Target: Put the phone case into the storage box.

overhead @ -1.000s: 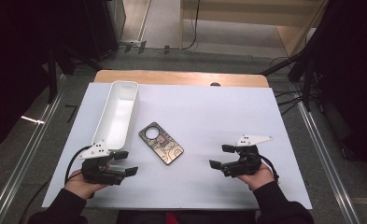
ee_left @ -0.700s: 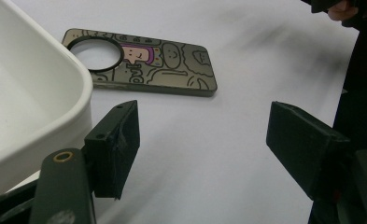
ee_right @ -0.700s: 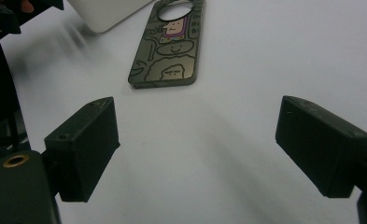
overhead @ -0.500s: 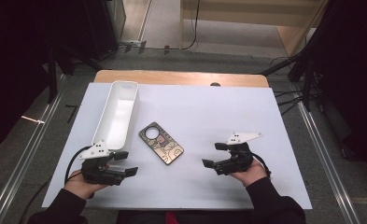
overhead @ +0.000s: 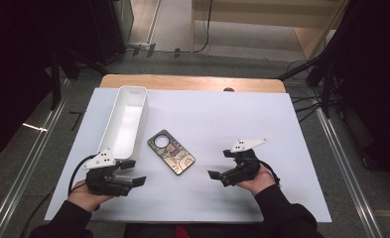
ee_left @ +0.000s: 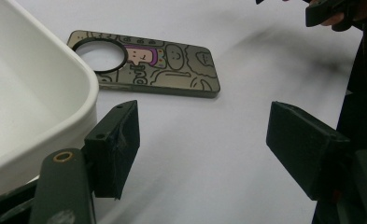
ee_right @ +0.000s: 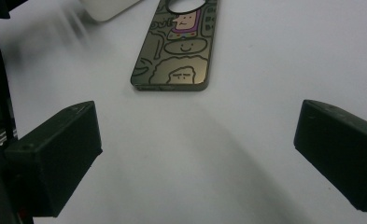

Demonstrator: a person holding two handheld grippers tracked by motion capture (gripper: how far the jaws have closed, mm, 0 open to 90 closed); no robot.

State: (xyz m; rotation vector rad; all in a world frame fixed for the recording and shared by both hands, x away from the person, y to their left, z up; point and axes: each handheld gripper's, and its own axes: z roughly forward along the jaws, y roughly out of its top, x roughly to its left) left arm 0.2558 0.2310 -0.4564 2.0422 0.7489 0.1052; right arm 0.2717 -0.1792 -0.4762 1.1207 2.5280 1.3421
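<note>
A phone case (overhead: pixel 171 151) printed with cartoon doodles and a round camera hole lies flat near the middle of the white table. My right gripper (overhead: pixel 220 163) is just right of it, pointing at its near end. Its jaws have just been opening and now stand wide with nothing between them. In the right gripper view the case (ee_right: pixel 176 46) lies ahead of the open gripper (ee_right: pixel 197 149). My left gripper (overhead: pixel 134 172) rests open at the front left, beside the tray's near end. The left gripper view has the case (ee_left: pixel 148 63) beyond the gripper (ee_left: pixel 209 140).
A long white tray (overhead: pixel 125 116) runs from the left gripper toward the table's far edge; its rounded corner (ee_left: pixel 85 88) is close to the left jaw. A white sheet (overhead: pixel 282 124) covers the table. Dark stands and cables surround it.
My right gripper has moved left toward the phone case and its jaws have spread wider. The left gripper, the case and the tray have stayed in place.
</note>
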